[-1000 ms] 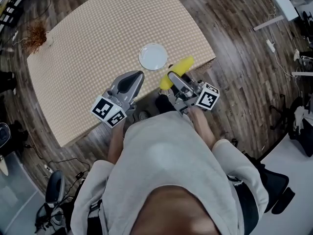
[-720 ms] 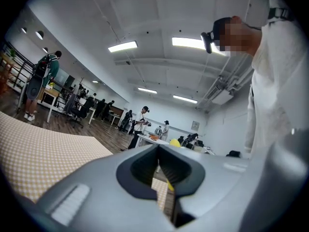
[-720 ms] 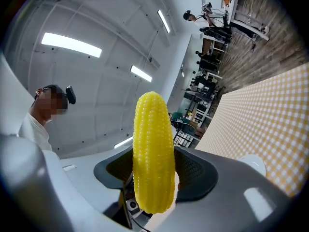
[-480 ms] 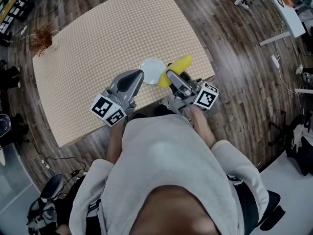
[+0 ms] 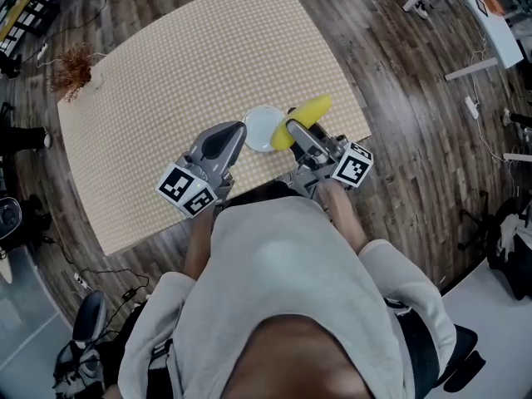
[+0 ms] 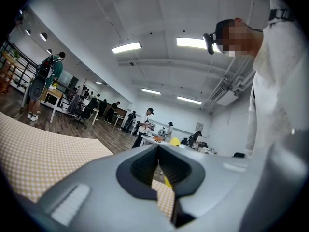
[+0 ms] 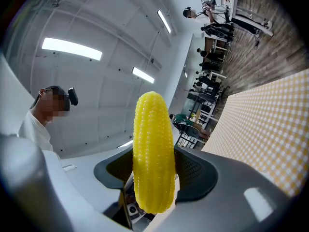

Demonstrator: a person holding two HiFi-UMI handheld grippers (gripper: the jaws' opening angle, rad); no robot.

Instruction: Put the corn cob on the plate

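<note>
Each gripper's cube (image 5: pixel 184 191) carries black-and-white square marker patterns.

The right gripper (image 5: pixel 293 130) is clamped on the corn cob (image 5: pixel 306 115), both pads pressed against its sides at about mid-length. From overhead the cob's long axis runs from near-left to far-right. Its near end overlaps the right rim of the white plate (image 5: pixel 256 127), and its far end points toward the table's right edge. In the right gripper view it lies crosswise to the jaws, tapered tip uppermost.

The left gripper (image 5: pixel 235 131) has its jaws closed together with nothing between them. It sits just left of the plate.

The plate sits close to the near edge of the checked table (image 5: pixel 183 65), toward its near right corner. Bare cloth stretches far and left of it, up to a dried plant sprig (image 5: pixel 71 63) at the far left corner. Wood floor (image 5: pixel 416 140) surrounds the table.
</note>
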